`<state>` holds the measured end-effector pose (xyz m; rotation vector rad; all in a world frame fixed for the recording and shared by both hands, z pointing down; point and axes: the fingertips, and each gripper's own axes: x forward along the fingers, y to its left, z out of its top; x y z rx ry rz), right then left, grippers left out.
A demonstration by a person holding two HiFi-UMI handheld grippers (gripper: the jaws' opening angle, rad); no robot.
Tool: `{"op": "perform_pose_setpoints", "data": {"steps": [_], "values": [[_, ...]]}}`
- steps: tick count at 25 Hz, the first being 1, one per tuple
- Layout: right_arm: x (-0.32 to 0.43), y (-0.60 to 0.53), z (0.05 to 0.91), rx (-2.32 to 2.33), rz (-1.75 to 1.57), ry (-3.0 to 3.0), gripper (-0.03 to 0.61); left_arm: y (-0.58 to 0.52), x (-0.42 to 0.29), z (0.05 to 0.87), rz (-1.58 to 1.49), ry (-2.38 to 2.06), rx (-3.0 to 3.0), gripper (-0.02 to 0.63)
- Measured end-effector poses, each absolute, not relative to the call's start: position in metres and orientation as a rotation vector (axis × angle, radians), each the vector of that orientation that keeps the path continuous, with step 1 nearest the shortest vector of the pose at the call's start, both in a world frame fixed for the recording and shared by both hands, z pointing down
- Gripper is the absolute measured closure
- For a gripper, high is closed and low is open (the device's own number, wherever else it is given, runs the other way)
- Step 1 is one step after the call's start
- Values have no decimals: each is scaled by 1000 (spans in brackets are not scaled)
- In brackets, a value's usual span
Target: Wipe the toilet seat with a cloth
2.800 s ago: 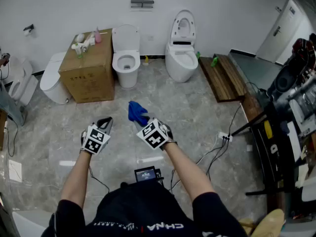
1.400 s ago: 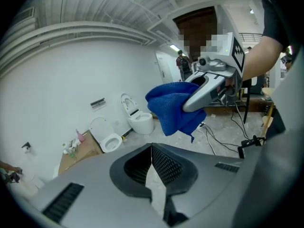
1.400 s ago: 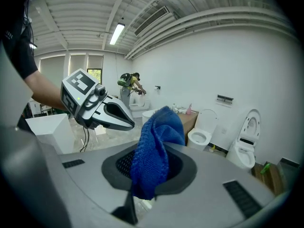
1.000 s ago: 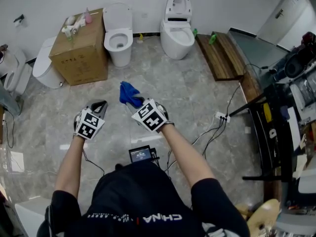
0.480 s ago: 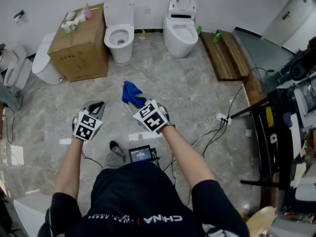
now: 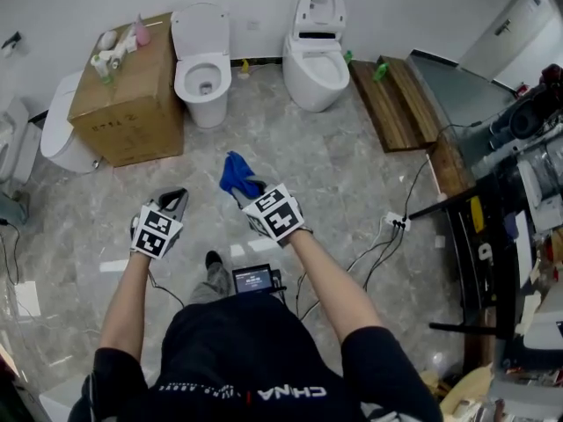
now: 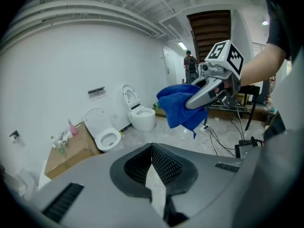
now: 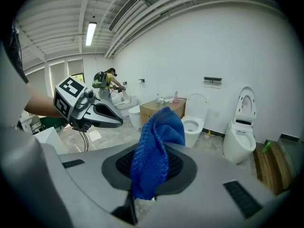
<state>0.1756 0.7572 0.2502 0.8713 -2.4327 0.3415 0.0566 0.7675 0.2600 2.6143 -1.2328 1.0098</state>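
While both grippers were held out over the marble floor (image 6: pixel 339 170), the right gripper (image 6: pixel 245 189) was clamped on the blue cloth (image 6: pixel 235 173). Cloth stuck up in a bunch from between its jaws, clear of the floor. Left gripper (image 6: pixel 176 199) had its jaws together, nothing between them; it sat near the right one, not touching.

Two toilets stood against the white wall, well apart from the cloth: round toilet (image 6: pixel 203 76), lid up, just beside a cardboard box (image 6: pixel 127 104); second toilet (image 6: pixel 315 70) to its right, lid also up.

Text: white lettering on the person's black shirt (image 6: pixel 237 350), upside down to the head view, looked like "CHNA"; the smaller line beside it was not legible. Dark print on the box front was too small to read. Gripper cubes carried black-and-white square markers, no text. Pink bottle (image 6: pixel 141 32) on the box, label unreadable.
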Motion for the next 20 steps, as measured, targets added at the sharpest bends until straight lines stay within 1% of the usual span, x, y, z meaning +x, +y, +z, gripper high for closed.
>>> {"op": "perform_pose_setpoints", "data": {"steps": [6, 10, 20], "values": [[124, 673, 235, 924, 373, -2414, 525, 681, 13, 251, 1009, -1140, 2674, 603], [93, 639, 236, 931, 347, -2398, 525, 647, -11, 254, 992, -1067, 2686, 603], [59, 575, 252, 882, 352, -2348, 525, 583, -38, 266, 922, -1017, 2673, 603]]}}
